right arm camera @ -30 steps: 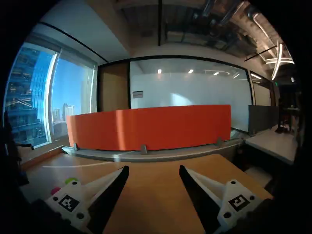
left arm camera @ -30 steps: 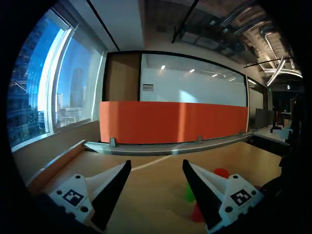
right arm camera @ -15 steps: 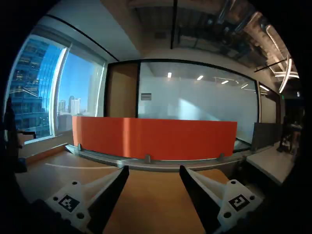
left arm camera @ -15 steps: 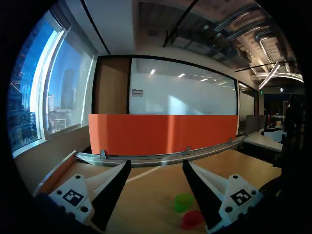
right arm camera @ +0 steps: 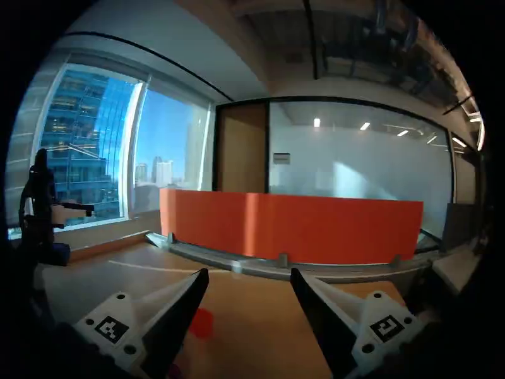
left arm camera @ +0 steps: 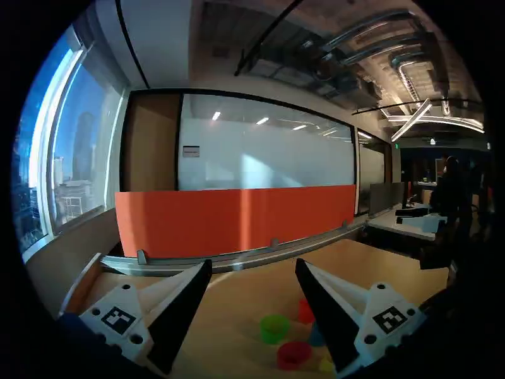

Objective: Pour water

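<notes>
In the left gripper view my left gripper [left arm camera: 252, 271] is open above a wooden table [left arm camera: 233, 316], nothing between its fingers. Low on the table sit several small cups: a green cup [left arm camera: 274, 328], a red cup [left arm camera: 294, 354], another red cup [left arm camera: 305, 311] and a blue one [left arm camera: 315, 335] partly hidden by the right finger. In the right gripper view my right gripper [right arm camera: 249, 278] is open over the same wooden table [right arm camera: 265, 316], with a red cup [right arm camera: 201, 323] just beside its left finger. In that view the other gripper and a hand [right arm camera: 41, 208] show at the far left.
An orange divider panel [left arm camera: 233, 218] with a metal rail stands along the table's far edge. Windows [right arm camera: 95, 158] are on the left, a glass wall behind. Another desk [left arm camera: 410, 224] with dark objects lies to the right.
The left gripper's view has swung right and tilted down, bringing more cups into sight. The right gripper's view has turned left, and a red cup now shows by its left finger.
</notes>
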